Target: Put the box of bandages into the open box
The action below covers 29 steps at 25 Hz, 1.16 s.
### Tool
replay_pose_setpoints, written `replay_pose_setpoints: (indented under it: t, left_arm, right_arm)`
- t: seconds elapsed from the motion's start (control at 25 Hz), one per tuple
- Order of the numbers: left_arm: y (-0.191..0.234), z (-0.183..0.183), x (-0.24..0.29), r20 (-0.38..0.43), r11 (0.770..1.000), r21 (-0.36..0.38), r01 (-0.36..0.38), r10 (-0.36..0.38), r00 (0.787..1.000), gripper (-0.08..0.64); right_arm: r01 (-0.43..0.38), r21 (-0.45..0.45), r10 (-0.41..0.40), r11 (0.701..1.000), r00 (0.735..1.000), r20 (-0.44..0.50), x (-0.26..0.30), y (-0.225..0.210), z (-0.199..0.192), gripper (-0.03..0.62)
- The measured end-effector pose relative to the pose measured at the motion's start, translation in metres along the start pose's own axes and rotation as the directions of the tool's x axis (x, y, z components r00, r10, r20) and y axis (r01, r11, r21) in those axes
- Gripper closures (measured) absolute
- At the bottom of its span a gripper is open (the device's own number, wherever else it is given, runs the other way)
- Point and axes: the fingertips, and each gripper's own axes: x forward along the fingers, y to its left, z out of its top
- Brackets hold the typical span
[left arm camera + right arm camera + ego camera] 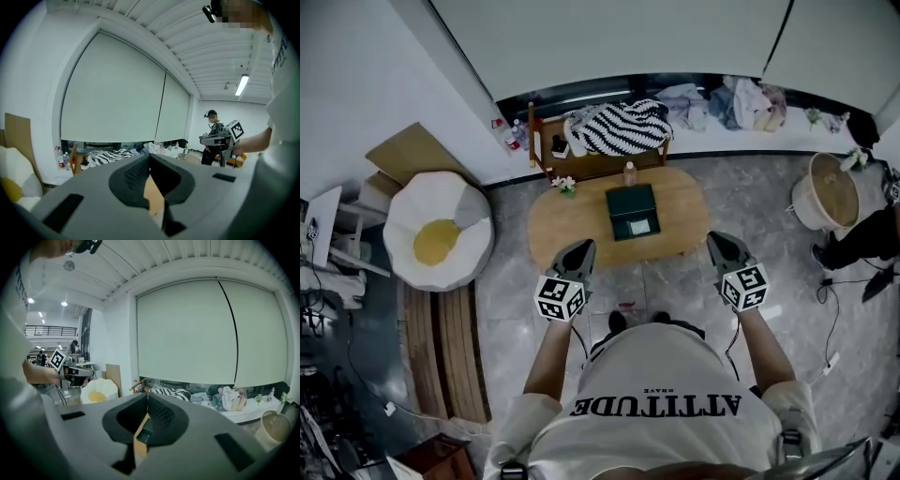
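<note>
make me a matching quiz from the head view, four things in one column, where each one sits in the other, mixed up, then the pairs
Things
1. dark green open box
2. small flowers
3. striped cloth
4. egg-shaped cushion

Places
A. on the floor, left of the table
B. on the wooden rack behind the table
C. middle of the table
D. left end of the table

Pairs: 1-C, 2-D, 3-B, 4-A

Only the word "ATTITUDE" can be read, printed upside down on the white shirt point(656, 375) below the table point(562, 225).
</note>
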Motion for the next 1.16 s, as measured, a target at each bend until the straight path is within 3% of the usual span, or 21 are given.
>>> replay_pose_setpoints:
  t: [0.32, 1.16]
  left_arm:
    - [-0.006, 0.005, -0.003, 0.013, 0.999, 0.036, -0.018, 0.018, 1.000, 0.538]
    - [-0.006, 0.007, 0.000, 0.031, 0.999, 0.031, -0.016, 0.015, 0.999, 0.538]
  right_arm:
    - [-0.030, -0.033, 0.031, 0.999, 0.999, 0.022, -0.006, -0.002, 0.007, 0.572]
    - [-0.025, -0.036, 0.026, 0.999, 0.999, 0.035, -0.011, -0.006, 0.011, 0.572]
